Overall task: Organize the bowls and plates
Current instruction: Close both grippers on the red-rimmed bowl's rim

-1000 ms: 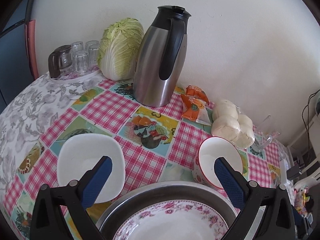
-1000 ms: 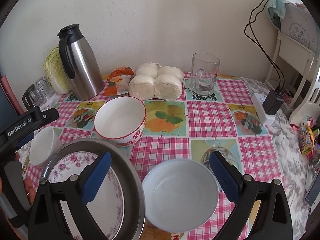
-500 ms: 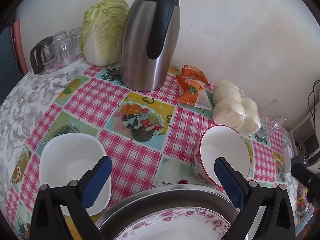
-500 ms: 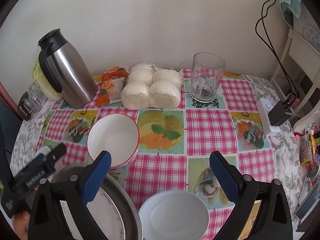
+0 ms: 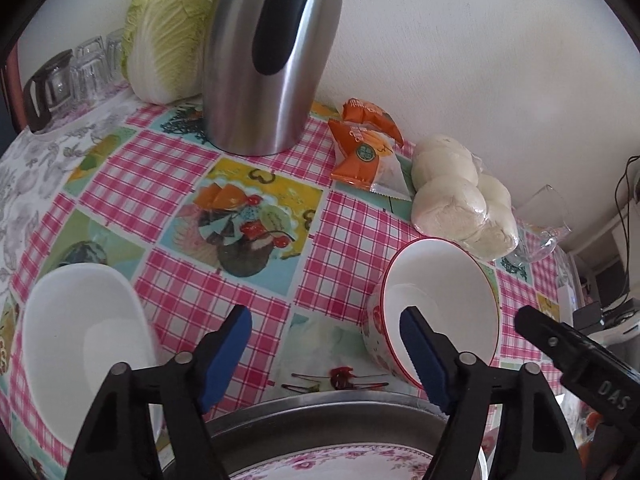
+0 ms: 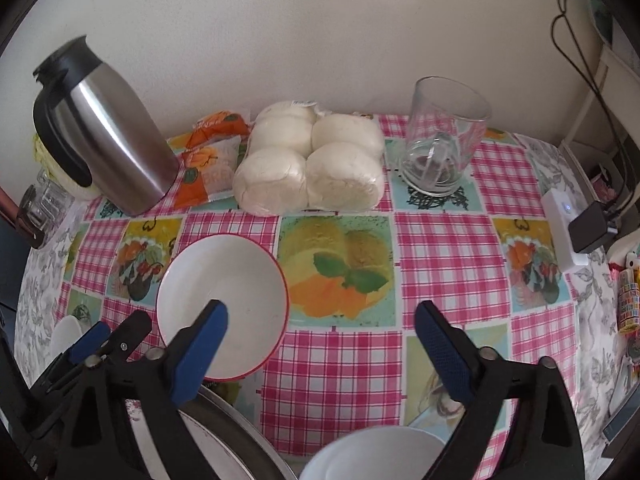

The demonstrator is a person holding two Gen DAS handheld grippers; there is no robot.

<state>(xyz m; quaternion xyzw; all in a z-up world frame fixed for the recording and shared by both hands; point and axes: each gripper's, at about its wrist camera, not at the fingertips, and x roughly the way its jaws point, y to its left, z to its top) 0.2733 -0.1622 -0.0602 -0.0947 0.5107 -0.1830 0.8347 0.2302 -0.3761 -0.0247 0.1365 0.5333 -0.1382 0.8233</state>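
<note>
The bowl (image 6: 222, 306) sits on the table (image 6: 444, 252). Behind it lies the bag of buns (image 6: 310, 160), with the snack packet (image 6: 210, 160) and jug (image 6: 104, 128) to the buns' left and the glass mug (image 6: 442, 140) to their right. The metal basin (image 5: 328, 420) is before the bowl, holding a plate (image 5: 332, 464).

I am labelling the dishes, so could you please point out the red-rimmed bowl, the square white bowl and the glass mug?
red-rimmed bowl (image 6: 224, 292), right wrist view, inner wall
square white bowl (image 5: 76, 320), left wrist view, inner wall
glass mug (image 6: 440, 140), right wrist view, side wall
</note>
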